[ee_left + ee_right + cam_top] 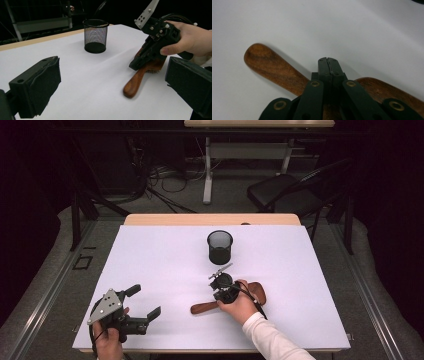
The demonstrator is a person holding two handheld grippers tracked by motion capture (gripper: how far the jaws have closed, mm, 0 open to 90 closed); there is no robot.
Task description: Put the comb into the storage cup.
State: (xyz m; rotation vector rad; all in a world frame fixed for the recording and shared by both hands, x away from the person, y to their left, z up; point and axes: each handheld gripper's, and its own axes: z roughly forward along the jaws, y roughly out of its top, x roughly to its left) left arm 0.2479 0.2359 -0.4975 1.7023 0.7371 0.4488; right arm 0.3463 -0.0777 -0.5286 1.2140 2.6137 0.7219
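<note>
Two grippers are at work over the white table. The right gripper has its jaws pressed tight together with nothing between them, and it sits right above a wooden brush. The left gripper rests well off to the side with its jaws wide apart and nothing in them.

In the right gripper view, the wooden brush lies flat on the table, just under the clenched jaws. The tips poke out past where the handle meets the wider head. I cannot tell if they touch the wood.

What could go wrong? I think the jaws cannot grab anything while they are squeezed together. If they come down like this, they may just bump the brush and push it away or spin it. They need to spread first. The handle is smooth and round, so it might slip out of a loose pinch too.

The brush is long. From the high view, the wooden brush runs side to side, with its rounded handle end pointing toward the left gripper and its head under the person's right hand. A black mesh cup stands beyond the right gripper, well apart from the brush.
</note>
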